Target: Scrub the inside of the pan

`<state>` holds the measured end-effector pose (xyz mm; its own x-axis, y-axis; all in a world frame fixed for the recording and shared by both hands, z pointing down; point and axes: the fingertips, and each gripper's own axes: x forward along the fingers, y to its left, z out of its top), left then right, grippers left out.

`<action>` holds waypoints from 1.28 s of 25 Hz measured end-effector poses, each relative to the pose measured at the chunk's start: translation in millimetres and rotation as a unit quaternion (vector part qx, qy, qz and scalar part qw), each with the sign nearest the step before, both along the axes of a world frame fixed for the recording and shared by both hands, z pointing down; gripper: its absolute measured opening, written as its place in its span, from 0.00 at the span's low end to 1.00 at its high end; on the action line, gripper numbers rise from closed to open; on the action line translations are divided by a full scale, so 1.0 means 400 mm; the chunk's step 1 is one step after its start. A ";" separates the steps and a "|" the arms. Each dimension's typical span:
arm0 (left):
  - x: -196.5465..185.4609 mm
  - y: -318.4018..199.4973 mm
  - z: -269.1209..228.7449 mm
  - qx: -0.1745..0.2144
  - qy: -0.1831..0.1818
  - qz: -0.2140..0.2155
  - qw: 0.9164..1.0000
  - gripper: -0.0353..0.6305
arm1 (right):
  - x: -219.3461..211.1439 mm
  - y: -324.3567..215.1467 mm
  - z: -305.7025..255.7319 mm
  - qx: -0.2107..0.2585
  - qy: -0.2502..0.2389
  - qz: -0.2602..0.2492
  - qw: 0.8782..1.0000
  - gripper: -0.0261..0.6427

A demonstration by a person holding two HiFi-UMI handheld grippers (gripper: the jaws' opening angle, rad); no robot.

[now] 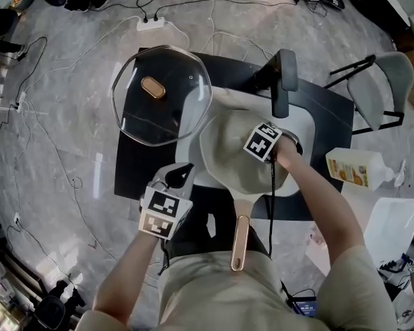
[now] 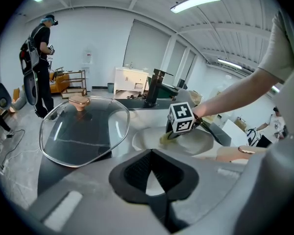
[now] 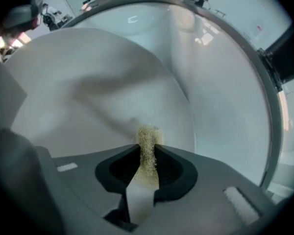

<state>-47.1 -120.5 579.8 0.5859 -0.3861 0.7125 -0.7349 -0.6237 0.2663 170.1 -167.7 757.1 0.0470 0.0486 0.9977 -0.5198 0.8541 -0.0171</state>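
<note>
One scrub pad [image 3: 148,136] clamped in right tongs [image 3: 147,168], likely mid-scrub inside pan [image 1: 224,150]; left tongs [image 1: 178,176] closed, empty, at pan's 8 o'clock; next, firm sweeps.

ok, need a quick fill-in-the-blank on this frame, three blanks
1. The right gripper holds a scrub pad inside the ____.
2. The glass lid rests with its knob facing ____.
3. The left gripper, jaws together, holds ____.
Missing words: pan; up; nothing.

Glass lid [image 1: 161,95] blocks the pan [image 1: 224,152] on its left, faucet [image 1: 284,81] behind.
</note>
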 end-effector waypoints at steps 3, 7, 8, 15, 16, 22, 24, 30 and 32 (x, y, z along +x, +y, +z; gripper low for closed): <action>0.010 0.014 -0.011 0.007 0.006 0.011 1.000 0.06 | 0.025 0.084 -0.022 -0.062 0.040 -0.038 0.997 0.17; 0.019 0.023 -0.044 0.002 0.009 0.000 1.000 0.06 | 0.037 0.159 -0.068 -0.125 0.060 -0.053 0.989 0.17; 0.016 0.026 -0.045 0.006 0.009 0.001 1.000 0.06 | 0.037 0.179 -0.082 -0.146 0.061 -0.055 0.986 0.17; -0.003 0.044 -0.073 0.017 0.002 -0.005 1.000 0.06 | -0.029 0.289 -0.185 -0.243 0.006 -0.059 0.968 0.17; -0.002 0.045 -0.082 0.018 0.004 -0.006 1.000 0.06 | -0.053 0.304 -0.196 -0.255 -0.015 -0.055 0.965 0.17; -0.007 0.050 -0.128 0.033 0.005 -0.015 0.999 0.06 | -0.198 0.317 -0.237 -0.262 -0.140 0.002 0.955 0.17; -0.012 0.051 -0.143 0.038 0.004 -0.019 0.999 0.06 | -0.235 0.308 -0.252 -0.250 -0.181 0.026 0.951 0.17; -0.032 0.039 -0.190 0.053 0.000 -0.035 0.998 0.06 | -0.311 0.222 -0.348 -0.176 -0.318 0.161 0.917 0.17; -0.039 0.035 -0.208 0.057 0.003 -0.041 0.998 0.06 | -0.323 0.178 -0.396 -0.134 -0.366 0.224 0.893 0.17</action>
